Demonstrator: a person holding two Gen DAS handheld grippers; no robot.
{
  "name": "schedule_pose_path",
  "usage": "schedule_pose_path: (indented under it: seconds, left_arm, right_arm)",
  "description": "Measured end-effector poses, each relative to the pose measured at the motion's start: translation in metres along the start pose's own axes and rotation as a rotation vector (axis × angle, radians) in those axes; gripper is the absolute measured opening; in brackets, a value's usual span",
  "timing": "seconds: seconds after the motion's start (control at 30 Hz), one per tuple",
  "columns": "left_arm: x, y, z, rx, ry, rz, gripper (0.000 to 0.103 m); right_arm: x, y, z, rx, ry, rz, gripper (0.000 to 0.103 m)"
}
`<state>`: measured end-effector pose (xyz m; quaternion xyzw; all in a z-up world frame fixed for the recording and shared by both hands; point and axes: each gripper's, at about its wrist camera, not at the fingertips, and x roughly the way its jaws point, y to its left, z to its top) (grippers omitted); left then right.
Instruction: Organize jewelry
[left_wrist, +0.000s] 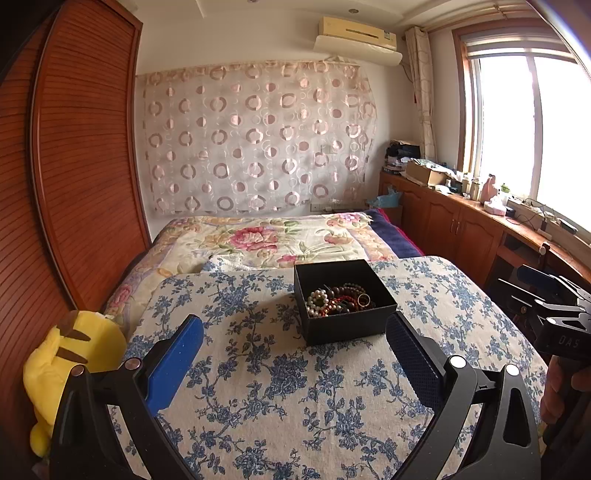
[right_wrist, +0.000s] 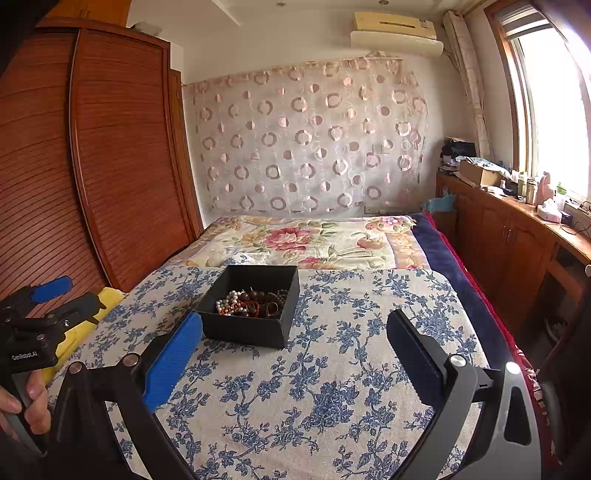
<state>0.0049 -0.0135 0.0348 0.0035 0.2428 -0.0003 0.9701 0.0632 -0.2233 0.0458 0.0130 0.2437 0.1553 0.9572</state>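
Two grippers: both hover above the bed, each held in a hand, nothing between their fingers.
Wardrobe: slatted brown wood, far left, beside the bed.
Plush: yellow, at the bed's left edge, near the wardrobe.
Left gripper: fingers spread wide apart, empty, over the cloth; the box sits just beyond the right finger's tip.
Cloth: white with blue flowers, spread over the near end of the bed.
Box: black, open, lidless, resting on the cloth near its far edge, between the two grippers' lines of sight.
Jewelry: heaped inside the box; white pearl strand, dark brown and red beads, a ring on top.
Right gripper: fingers wide apart, empty, over the cloth; the box lies just past the left finger's tip.
Cabinets: low wooden row under the window, right of the bed, cluttered on top.
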Motion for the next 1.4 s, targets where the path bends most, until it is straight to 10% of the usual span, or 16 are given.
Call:
schedule_pose_path:
  seconds: [1.4]
  left_arm:
    - [0.002, 0.0005, -0.0038, -0.009, -0.002, -0.004, 0.096]
  right_arm:
    - [-0.0016, 0.0032, 0.0003, 0.003, -0.004, 0.004, 0.101]
